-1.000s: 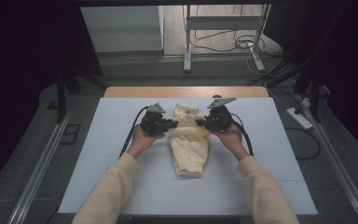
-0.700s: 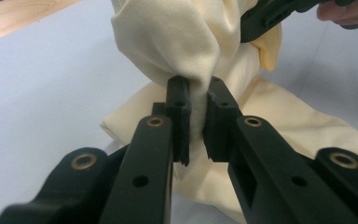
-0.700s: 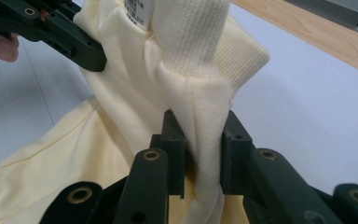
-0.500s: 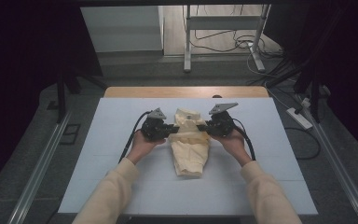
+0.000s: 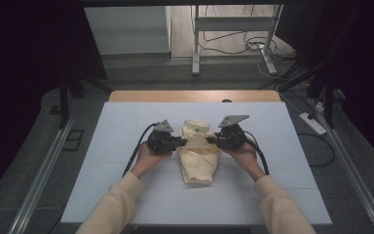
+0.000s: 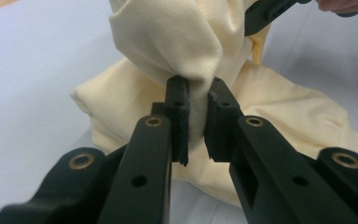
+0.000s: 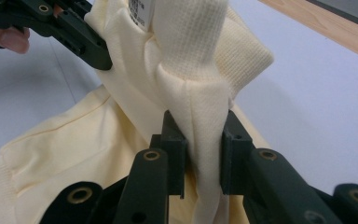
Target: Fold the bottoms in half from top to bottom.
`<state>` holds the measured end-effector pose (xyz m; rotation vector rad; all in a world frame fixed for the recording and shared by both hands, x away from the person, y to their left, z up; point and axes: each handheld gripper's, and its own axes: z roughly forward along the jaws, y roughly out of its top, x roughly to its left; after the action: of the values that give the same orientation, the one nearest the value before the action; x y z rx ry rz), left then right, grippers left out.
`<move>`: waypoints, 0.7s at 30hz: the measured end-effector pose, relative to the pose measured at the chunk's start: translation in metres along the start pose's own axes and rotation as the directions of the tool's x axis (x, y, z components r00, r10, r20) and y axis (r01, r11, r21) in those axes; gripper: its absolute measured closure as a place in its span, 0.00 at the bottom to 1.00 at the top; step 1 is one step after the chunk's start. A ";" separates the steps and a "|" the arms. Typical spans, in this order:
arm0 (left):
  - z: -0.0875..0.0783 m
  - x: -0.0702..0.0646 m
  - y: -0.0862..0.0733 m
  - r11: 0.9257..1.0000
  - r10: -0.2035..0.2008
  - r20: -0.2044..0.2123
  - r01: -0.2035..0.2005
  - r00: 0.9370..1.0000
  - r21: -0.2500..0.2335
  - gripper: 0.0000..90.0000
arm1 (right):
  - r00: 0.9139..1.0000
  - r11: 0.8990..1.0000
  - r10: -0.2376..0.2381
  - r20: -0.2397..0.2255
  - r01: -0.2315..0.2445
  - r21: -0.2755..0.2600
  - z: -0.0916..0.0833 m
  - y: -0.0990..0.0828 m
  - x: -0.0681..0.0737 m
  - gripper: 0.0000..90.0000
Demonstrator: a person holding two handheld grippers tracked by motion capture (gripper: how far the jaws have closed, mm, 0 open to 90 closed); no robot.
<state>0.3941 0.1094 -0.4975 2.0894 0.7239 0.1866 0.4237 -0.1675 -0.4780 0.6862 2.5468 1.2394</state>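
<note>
A pale yellow knit garment [image 5: 198,155] lies folded on the counter [image 5: 126,126], between the two hand-held grippers. Nearest the person, its lower part rests flat on the pale blue surface, below and between the two hands. Farther up, its upper part is lifted and bunched between the grippers.

The left hand-held gripper [image 5: 179,142] is clamped on a fold of this raised cloth; in the left gripper view the ribbed fabric [image 6: 193,119] is pinched in the narrow gap between its two black jaws. The right hand-held gripper [image 5: 210,141] grips the opposite side of the same bunch; in the right gripper view a thicker gather of cloth [image 7: 204,154] is squeezed between its jaws, with a white label [image 7: 140,11] showing just beyond. Each gripper's tip appears at the top edge of the other's view, close across the cloth.

Beyond the grippers, the counter's far wooden edge [image 5: 195,95] meets a grey floor with cables [image 5: 233,44].
</note>
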 end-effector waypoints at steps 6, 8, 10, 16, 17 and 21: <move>-0.001 -0.007 -0.003 1.000 0.015 0.005 -0.015 1.000 -0.001 0.89 | 1.000 1.000 -0.005 0.000 0.005 -0.008 -0.004 -0.005 0.003 0.83; 0.000 -0.009 -0.004 1.000 0.019 0.009 -0.019 1.000 0.002 0.88 | 1.000 1.000 -0.012 -0.002 0.012 -0.011 -0.005 -0.006 0.005 0.83; 0.000 -0.010 -0.006 1.000 0.018 0.014 -0.018 1.000 0.005 0.88 | 1.000 1.000 -0.013 -0.008 0.013 -0.011 -0.006 -0.008 0.006 0.83; 0.002 -0.010 -0.011 1.000 0.009 0.023 -0.010 1.000 0.010 0.87 | 1.000 1.000 -0.007 -0.017 0.007 -0.011 -0.006 -0.013 0.009 0.82; 0.002 -0.010 -0.011 1.000 0.008 0.023 -0.009 1.000 0.010 0.86 | 1.000 1.000 -0.005 -0.020 0.005 -0.009 -0.005 -0.014 0.009 0.82; 0.000 -0.011 -0.011 1.000 0.001 0.020 -0.001 1.000 0.014 0.77 | 1.000 1.000 0.007 -0.028 -0.007 -0.002 -0.006 -0.016 0.012 0.77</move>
<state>0.3805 0.1080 -0.5052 2.1022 0.7142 0.1613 0.4064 -0.1741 -0.4867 0.6833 2.5674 1.2625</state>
